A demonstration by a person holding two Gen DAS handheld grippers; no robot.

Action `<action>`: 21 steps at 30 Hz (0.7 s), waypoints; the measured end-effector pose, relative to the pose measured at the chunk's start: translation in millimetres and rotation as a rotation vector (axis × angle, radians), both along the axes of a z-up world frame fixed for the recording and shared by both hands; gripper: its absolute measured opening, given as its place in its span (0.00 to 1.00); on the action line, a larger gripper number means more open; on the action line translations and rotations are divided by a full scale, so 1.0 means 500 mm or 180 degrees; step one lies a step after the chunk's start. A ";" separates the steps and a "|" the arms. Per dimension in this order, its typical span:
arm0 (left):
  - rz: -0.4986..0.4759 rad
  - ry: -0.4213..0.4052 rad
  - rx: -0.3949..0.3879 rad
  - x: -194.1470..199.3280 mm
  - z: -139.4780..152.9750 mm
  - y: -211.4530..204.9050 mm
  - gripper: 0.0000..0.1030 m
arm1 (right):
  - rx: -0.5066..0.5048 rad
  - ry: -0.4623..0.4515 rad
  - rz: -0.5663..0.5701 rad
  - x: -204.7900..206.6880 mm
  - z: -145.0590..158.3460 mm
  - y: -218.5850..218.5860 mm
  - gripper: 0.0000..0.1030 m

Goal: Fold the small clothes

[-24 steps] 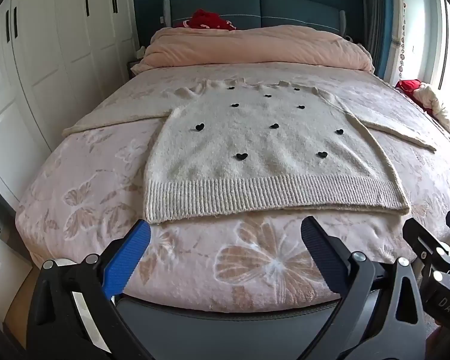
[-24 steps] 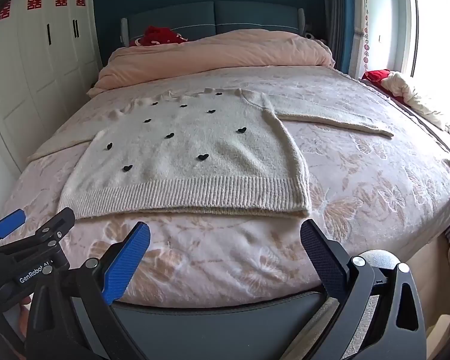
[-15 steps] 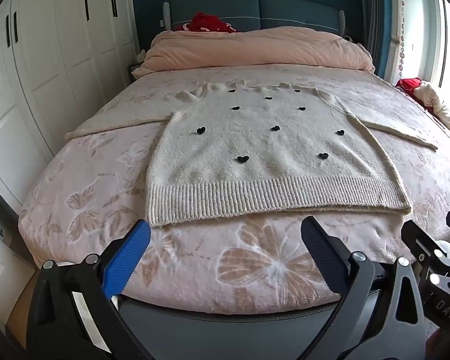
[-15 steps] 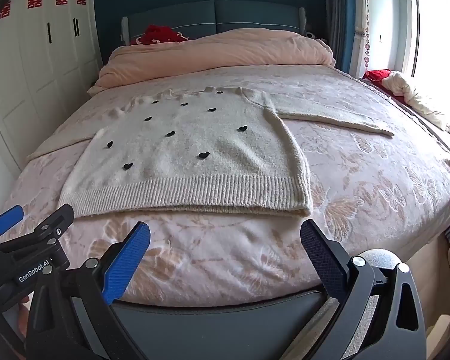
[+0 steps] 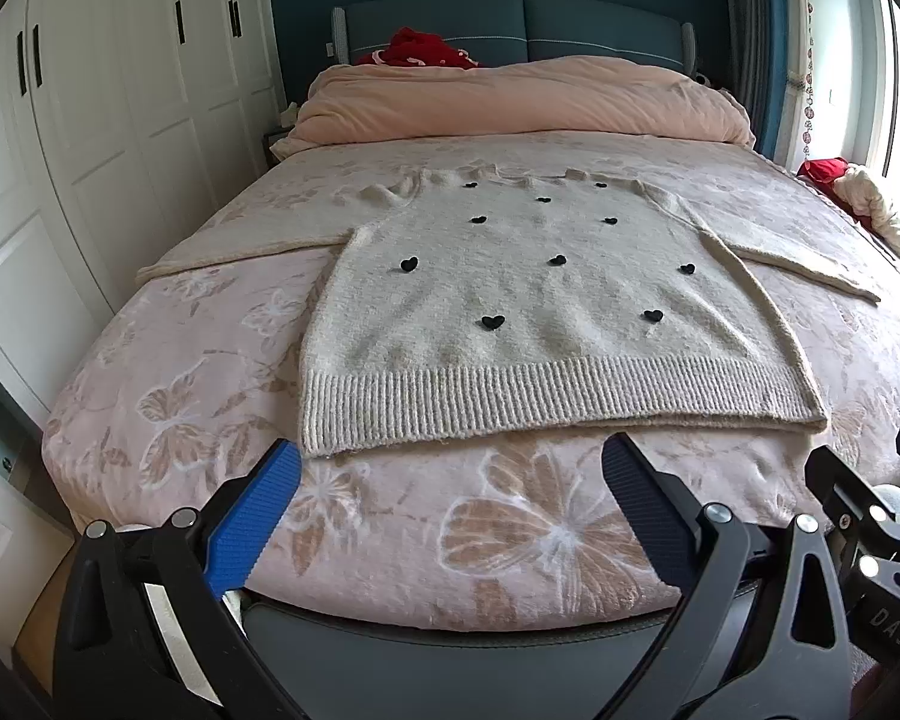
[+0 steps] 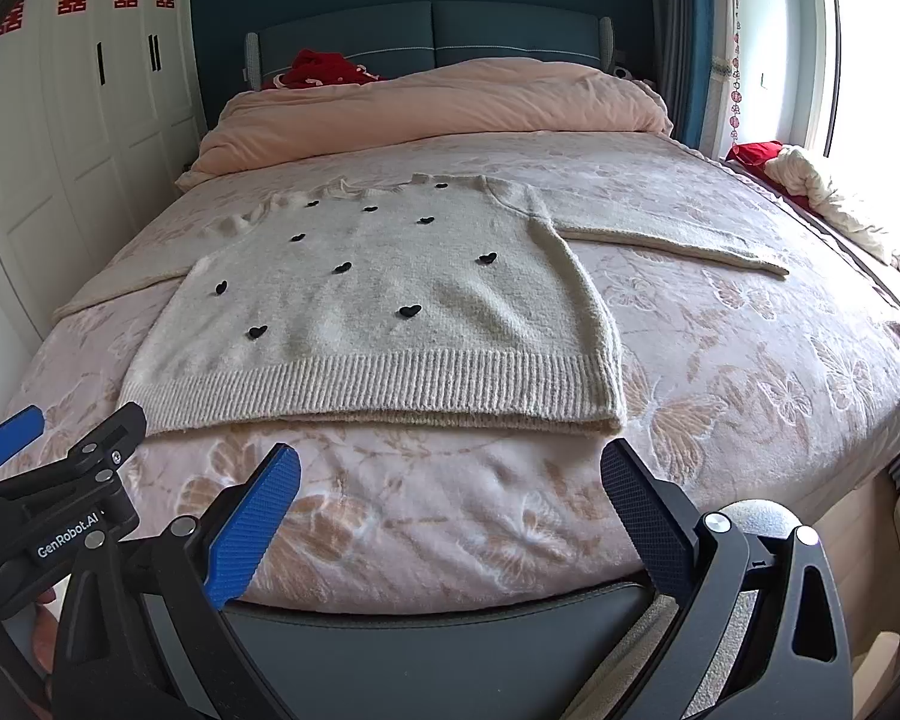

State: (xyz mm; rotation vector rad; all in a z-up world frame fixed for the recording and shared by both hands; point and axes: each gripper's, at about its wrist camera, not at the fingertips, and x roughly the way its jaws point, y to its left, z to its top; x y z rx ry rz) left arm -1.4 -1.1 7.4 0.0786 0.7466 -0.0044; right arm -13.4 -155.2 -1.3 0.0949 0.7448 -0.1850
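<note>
Both the left gripper (image 5: 450,486) and right gripper (image 6: 450,486) gape empty at six o'clock of the sweater (image 5: 534,312), whose fuzzy knit could snag or bunch.

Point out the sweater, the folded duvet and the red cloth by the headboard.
sweater (image 5: 528,300), left wrist view, middle of its front.
folded duvet (image 5: 510,99), left wrist view, top surface.
red cloth (image 6: 324,69), right wrist view, its middle.

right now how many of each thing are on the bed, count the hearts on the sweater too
cream knit sweater: 1
black hearts on it: 10
pink duvet: 1
red cloth: 1
total: 13
</note>
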 end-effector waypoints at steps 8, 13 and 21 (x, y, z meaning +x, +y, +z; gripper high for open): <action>0.0008 -0.0002 0.0011 -0.001 -0.005 0.000 0.95 | 0.0006 -0.0002 -0.0002 0.000 0.000 0.001 0.95; 0.0012 -0.0004 0.0013 0.000 -0.004 0.002 0.95 | 0.0006 0.0002 0.0001 0.001 0.000 0.001 0.95; 0.0015 -0.0014 0.0041 -0.002 -0.009 -0.003 0.95 | 0.0003 -0.0003 0.0008 0.000 0.000 0.001 0.95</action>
